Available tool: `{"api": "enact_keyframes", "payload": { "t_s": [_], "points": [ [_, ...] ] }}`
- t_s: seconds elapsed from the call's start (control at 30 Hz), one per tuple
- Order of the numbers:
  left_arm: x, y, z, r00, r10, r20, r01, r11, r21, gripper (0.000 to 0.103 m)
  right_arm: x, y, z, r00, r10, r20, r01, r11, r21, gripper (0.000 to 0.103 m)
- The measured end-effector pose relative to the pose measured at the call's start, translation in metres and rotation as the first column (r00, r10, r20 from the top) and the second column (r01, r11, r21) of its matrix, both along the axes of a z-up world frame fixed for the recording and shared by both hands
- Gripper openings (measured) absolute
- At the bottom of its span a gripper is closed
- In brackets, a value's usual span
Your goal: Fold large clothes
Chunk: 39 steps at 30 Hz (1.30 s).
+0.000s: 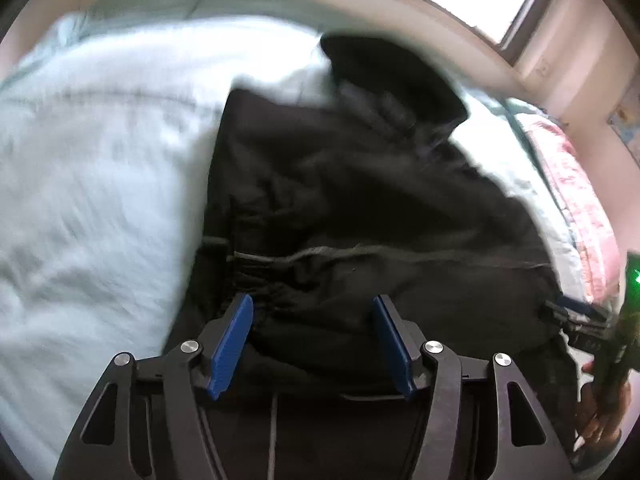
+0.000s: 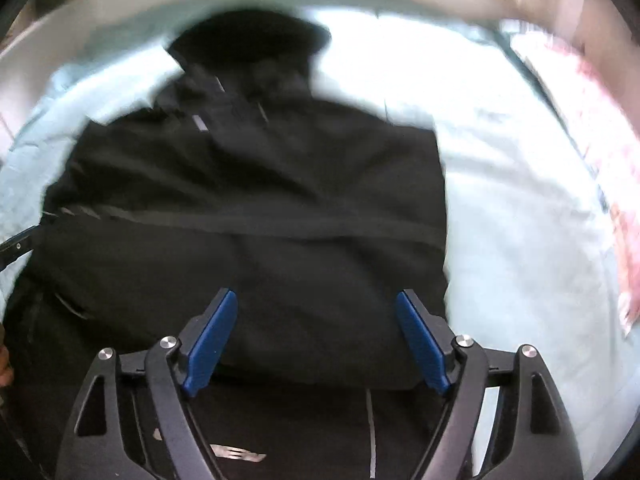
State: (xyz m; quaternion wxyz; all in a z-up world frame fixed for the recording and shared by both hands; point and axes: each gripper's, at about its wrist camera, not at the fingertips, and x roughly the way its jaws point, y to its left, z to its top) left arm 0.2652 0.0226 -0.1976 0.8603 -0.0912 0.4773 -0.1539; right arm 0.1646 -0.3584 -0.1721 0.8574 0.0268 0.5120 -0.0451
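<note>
With the black jacket (image 2: 248,208) lying part-folded on the bed (image 2: 520,220), and both the left gripper (image 1: 312,344) and right gripper (image 2: 316,340) fingers apart (nothing clamped), seize the near hem evenly before folding.

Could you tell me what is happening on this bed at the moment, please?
A person is folding a black hooded jacket spread on a pale blue bedsheet, with tongs in each hand. Both the left tongs and the right tongs hang open over the near part of the jacket, with nothing pinched. The hood lies at the far end.
</note>
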Motion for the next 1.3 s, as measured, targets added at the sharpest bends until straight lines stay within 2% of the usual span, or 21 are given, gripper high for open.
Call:
{"api": "enact_keyframes", "payload": {
  "t_s": [0.03,0.07,0.17,0.3,0.5,0.63,0.77,0.83,0.93,1.2,1.3],
  "points": [
    [-0.001,0.0,-0.009,1.0,-0.003,0.02,0.004,1.0,-0.007,0.063,-0.002,-0.002,-0.011,1.0,-0.001,-0.016,0.001,1.0,0.007,0.085],
    [-0.003,-0.001,-0.011,0.999,0.001,0.04,0.0,1.0,-0.009,0.063,-0.003,-0.004,-0.024,1.0,0.01,0.003,-0.01,1.0,0.027,0.086],
    [-0.014,-0.001,-0.012,0.994,-0.001,0.113,0.003,1.0,-0.017,0.064,-0.016,-0.004,-0.025,0.997,-0.001,0.082,-0.002,1.0,0.03,0.086],
    [-0.016,0.008,-0.016,0.991,0.006,0.135,0.006,0.996,-0.084,0.064,-0.025,-0.004,-0.027,0.989,0.0,0.149,-0.003,1.0,0.026,0.086],
    [-0.03,0.003,-0.012,0.984,-0.003,0.181,0.01,0.999,-0.039,0.064,-0.039,-0.002,-0.034,0.972,0.001,0.234,-0.005,1.0,0.017,0.086],
    [-0.03,0.005,-0.01,0.986,-0.003,0.168,0.008,1.0,-0.028,0.064,-0.034,0.003,-0.034,0.975,-0.022,0.222,0.022,1.0,0.002,0.086],
    [-0.023,0.005,0.005,0.997,-0.008,0.079,0.009,1.0,-0.009,0.065,-0.022,-0.001,-0.023,0.992,-0.035,0.121,0.031,0.999,0.035,0.086],
    [-0.019,0.004,0.024,0.999,-0.021,0.033,0.021,1.0,-0.007,0.065,-0.017,-0.007,-0.006,0.997,-0.049,0.06,0.044,0.996,0.078,0.086],
    [-0.016,0.003,0.067,0.999,-0.044,0.02,0.044,0.999,-0.026,0.065,-0.012,-0.013,0.03,0.997,-0.064,0.042,0.059,0.991,0.118,0.086],
    [0.018,-0.013,0.182,0.993,-0.056,0.103,0.057,0.998,-0.008,0.065,0.022,-0.023,0.171,0.983,-0.08,0.166,0.064,0.993,0.098,0.086],
    [0.038,-0.019,0.215,0.989,-0.057,0.14,0.057,0.998,0.002,0.065,0.043,-0.027,0.204,0.975,-0.082,0.204,0.058,0.991,0.121,0.086]
  ]
}}
